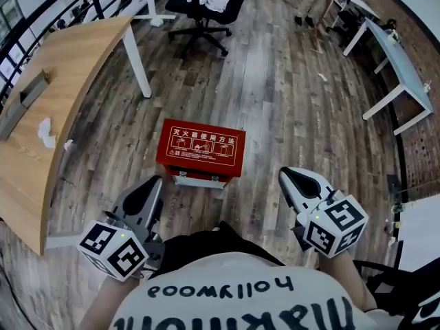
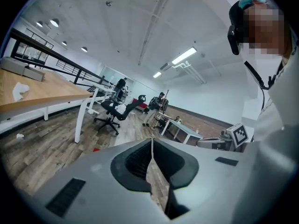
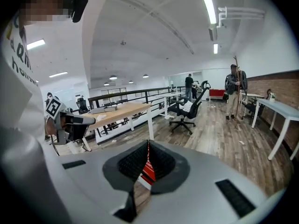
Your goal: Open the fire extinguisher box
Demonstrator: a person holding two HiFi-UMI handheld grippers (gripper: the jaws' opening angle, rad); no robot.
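Grippers first: your left gripper and right gripper hang low over the plank floor, each with its jaws pressed together on nothing, as the left gripper view and right gripper view both show. One red box lies flat on the floor ahead of you, its printed face up and its pale front edge toward you; it sits between the two grippers' lines and apart from both, a little nearer the left one. Bare planks run from the jaw tips to the box. In the right gripper view a sliver of the box shows through the slit behind the closed tips. Around it stand one wooden desk at your left, its white leg beyond the box's left corner, one black chair farther back, and a white table at your right. One crumpled tissue rests on the desk. Two people stand far down the room.
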